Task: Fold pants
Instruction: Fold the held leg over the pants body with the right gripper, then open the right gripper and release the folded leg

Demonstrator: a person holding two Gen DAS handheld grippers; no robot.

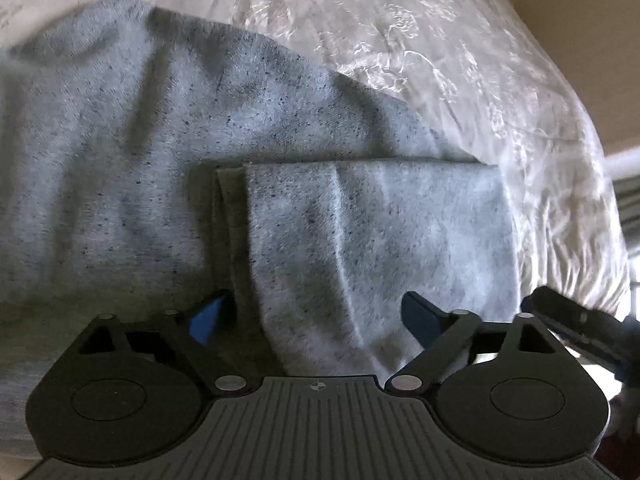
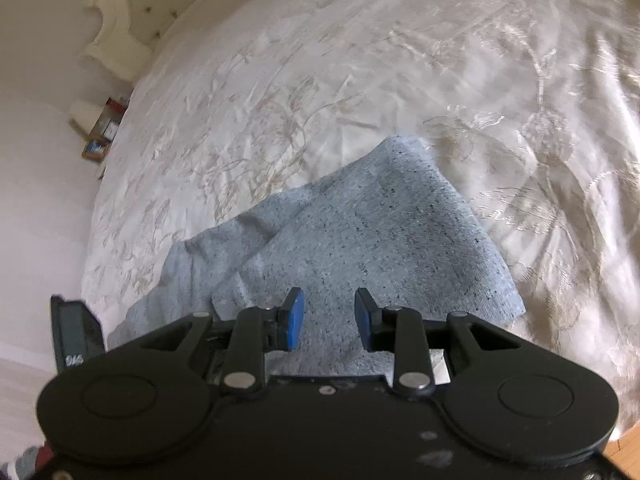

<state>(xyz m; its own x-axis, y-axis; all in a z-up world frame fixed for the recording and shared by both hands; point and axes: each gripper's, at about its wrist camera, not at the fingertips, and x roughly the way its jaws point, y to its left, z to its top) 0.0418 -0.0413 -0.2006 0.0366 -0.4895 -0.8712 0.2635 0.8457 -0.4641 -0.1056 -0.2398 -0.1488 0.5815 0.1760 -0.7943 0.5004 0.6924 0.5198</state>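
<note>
Light grey speckled pants (image 1: 120, 160) lie on a white embroidered bedspread (image 1: 440, 40). A folded leg end (image 1: 380, 240) lies on top of the rest, its hem toward the far side. My left gripper (image 1: 316, 316) is open, its blue pads (image 1: 208, 320) spread wide to either side of this folded part. In the right wrist view the pants (image 2: 360, 232) taper to a corner on the bed (image 2: 320, 60). My right gripper (image 2: 329, 318) is open with a narrow gap, just above the fabric, holding nothing.
A tufted headboard (image 2: 132, 0) and a bedside table with small items (image 2: 100, 128) sit at the far left. The bed's edge and a wall (image 1: 580, 60) lie to the right. The other gripper's body (image 1: 580, 328) shows at the lower right.
</note>
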